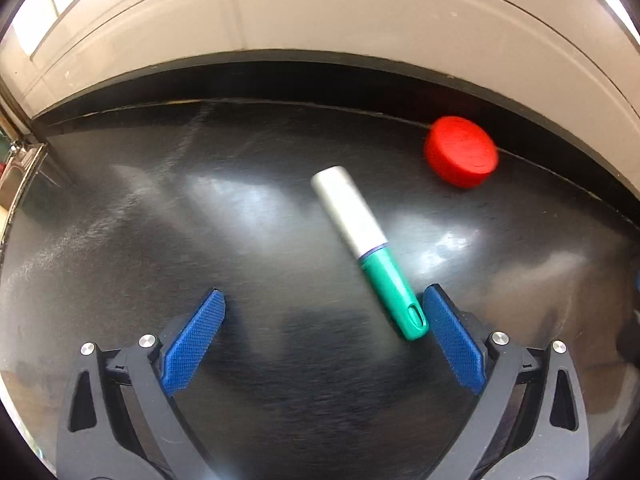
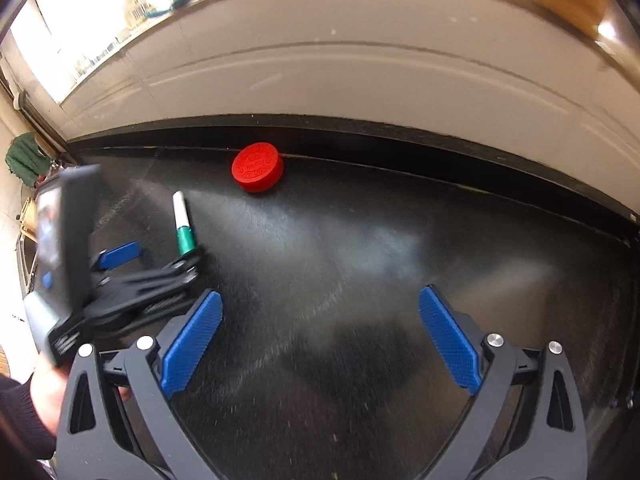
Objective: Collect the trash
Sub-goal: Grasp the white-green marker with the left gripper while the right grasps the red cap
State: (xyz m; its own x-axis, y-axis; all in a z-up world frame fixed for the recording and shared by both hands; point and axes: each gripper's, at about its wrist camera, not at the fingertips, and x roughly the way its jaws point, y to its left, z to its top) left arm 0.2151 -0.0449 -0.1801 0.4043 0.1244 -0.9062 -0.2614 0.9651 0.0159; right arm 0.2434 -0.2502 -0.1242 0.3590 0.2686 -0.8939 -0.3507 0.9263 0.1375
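A green-handled stick with a white upper part (image 1: 366,248) lies on the black countertop (image 1: 160,240). Its green end rests just inside my left gripper's right finger. My left gripper (image 1: 324,308) is open, and the stick's handle end lies between its blue pads. A red round lid (image 1: 460,152) lies flat at the back edge, to the right. In the right wrist view the red lid (image 2: 258,167) is ahead and left, the stick (image 2: 183,224) is far left, and my left gripper (image 2: 152,256) is by it. My right gripper (image 2: 320,312) is open and empty above the counter.
A pale wall panel (image 1: 320,20) runs behind the counter's raised back edge (image 2: 440,148). A metal sink rim (image 1: 24,168) shows at the far left. A hand in a dark sleeve (image 2: 44,392) holds the left gripper.
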